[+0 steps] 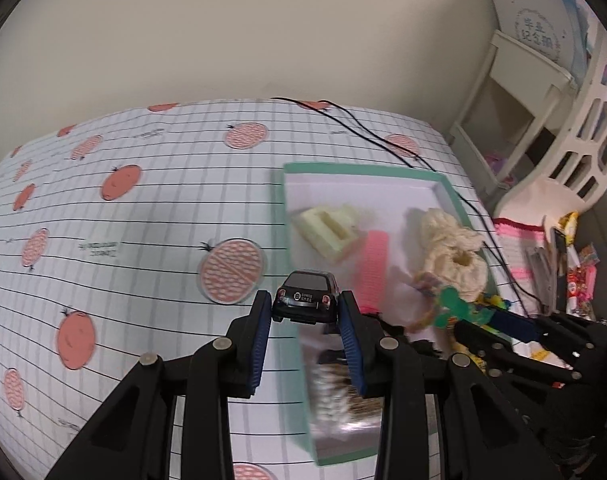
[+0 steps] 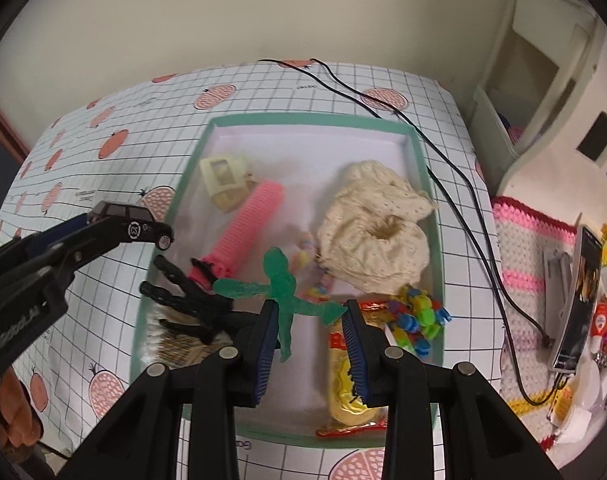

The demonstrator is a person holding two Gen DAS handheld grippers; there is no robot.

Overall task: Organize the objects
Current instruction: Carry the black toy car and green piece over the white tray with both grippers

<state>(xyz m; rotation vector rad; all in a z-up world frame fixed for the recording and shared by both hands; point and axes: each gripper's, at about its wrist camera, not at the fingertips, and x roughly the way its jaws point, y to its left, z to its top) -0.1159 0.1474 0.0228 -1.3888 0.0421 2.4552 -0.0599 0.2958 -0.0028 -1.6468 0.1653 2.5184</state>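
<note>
Left tool (image 1: 305, 309), low in the middle of the left wrist view, is clamped on one black toy car (image 1: 306, 295), lifted over the left rim of the green tray (image 1: 359, 170), probably so it can drop in. Inside lie one cream block (image 1: 328, 229), one pink comb (image 1: 372, 266) and one cream cloth (image 1: 451, 250). The right tool's fingers reach in from the lower right of the frame.

Right tool (image 2: 308, 326), at the bottom middle of the right wrist view, has its fingers parted around one green bendy figure (image 2: 281, 294); whether they pinch it I cannot tell. One snack packet (image 2: 349, 380), one bead chain (image 2: 417, 318) and one black toy hand (image 2: 183, 300) sit nearby in the tray, which rests on the checked counter (image 2: 103, 184).
</note>
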